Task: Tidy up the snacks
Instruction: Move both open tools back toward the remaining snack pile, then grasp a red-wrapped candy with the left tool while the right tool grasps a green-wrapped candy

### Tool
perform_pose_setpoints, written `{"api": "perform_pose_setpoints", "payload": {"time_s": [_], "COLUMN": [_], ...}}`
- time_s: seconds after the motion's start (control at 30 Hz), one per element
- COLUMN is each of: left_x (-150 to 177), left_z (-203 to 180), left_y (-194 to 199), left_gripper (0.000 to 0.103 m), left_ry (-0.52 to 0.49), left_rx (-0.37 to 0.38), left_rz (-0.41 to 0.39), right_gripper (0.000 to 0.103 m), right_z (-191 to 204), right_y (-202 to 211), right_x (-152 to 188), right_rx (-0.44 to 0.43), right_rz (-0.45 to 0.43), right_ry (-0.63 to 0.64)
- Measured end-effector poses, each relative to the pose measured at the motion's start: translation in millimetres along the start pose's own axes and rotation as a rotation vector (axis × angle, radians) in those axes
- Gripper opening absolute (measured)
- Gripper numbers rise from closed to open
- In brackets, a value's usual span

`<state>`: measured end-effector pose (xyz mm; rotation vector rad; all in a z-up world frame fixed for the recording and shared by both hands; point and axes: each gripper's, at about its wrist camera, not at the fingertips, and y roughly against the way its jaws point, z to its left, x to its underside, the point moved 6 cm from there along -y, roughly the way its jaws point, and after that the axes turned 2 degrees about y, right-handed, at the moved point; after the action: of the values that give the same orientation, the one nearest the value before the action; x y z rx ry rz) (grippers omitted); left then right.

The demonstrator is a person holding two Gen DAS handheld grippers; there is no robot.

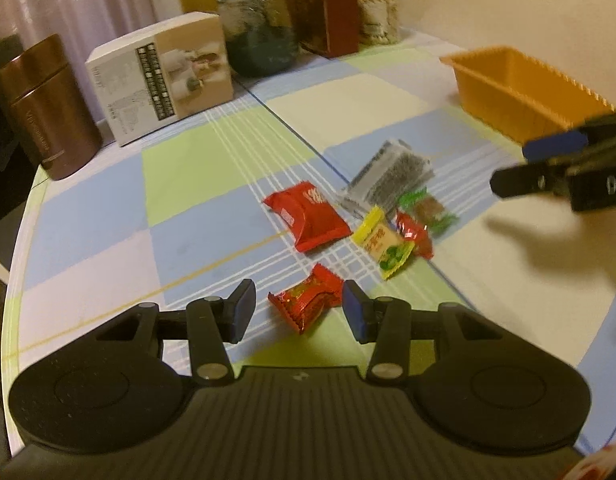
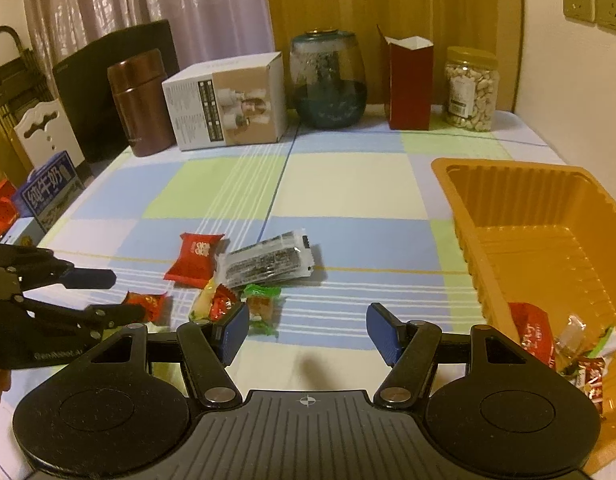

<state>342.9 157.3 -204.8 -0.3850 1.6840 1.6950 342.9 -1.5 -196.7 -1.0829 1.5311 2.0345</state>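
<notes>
The small red candy packet (image 1: 306,298) lies flat on the tabletop (image 1: 212,168), directly between the two spread fingers of the left gripper (image 1: 299,308), which is wide open and holds nothing. I judge that this packet is very light and soft, with a crinkly and rather slippery foil skin, so it may slide or spring away if it is pinched only at the thin sealed edge; the puffed middle of the body looks like the better place to take hold, with gentle pressure so that the content is not crushed. Just beyond it lie more snacks close together: a bigger red packet (image 1: 308,216), a yellow packet (image 1: 382,242), a second small red one (image 1: 416,236) touching the yellow, a green-ended candy (image 1: 430,210) and a clear sachet with dark content (image 1: 392,172). Further to the right stands the orange tray (image 2: 460,184), where a few wrapped snacks (image 2: 564,344) already lie in the near corner. The right gripper (image 2: 308,334) hovers over bare tabletop beside the tray, its jaws also apart and empty.
</notes>
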Motion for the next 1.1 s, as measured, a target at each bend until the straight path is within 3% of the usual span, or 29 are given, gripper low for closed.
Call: {"api": "perform_pose_setpoints", "payload": {"time_s": [0.37, 0.47, 0.57, 0.83, 1.1], "left_x": [-1.9, 0.1, -0.1, -20.8, -33.0], "left_z": [3.3, 3.8, 1.8, 3.2, 7.7], "left_y": [-18.4, -19.9, -19.2, -2.7, 4.7], "left_gripper": [0.043, 0.036, 0.022, 0.022, 0.022], "left_ry": [-0.002, 0.016, 0.031, 0.112, 0.161], "left_rx": [0.030, 0.047, 0.066, 0.010, 0.004], "left_rz": [0.007, 0.017, 0.028, -0.011, -0.041], "right_gripper": [0.066, 0.066, 0.060, 0.045, 0.042], "right_z": [1.7, 2.4, 3.6, 10.4, 16.8], "right_y": [-16.0, -18.2, -22.1, -41.3, -53.0], "right_x": [-3.3, -3.5, -3.1, 4.2, 3.2], "right_rx": [-0.029, -0.036, -0.041, -0.073, -0.096], "right_rz": [0.028, 0.033, 0.042, 0.094, 0.097], "right_ry": [-0.013, -0.017, -0.009, 0.024, 0.013]}}
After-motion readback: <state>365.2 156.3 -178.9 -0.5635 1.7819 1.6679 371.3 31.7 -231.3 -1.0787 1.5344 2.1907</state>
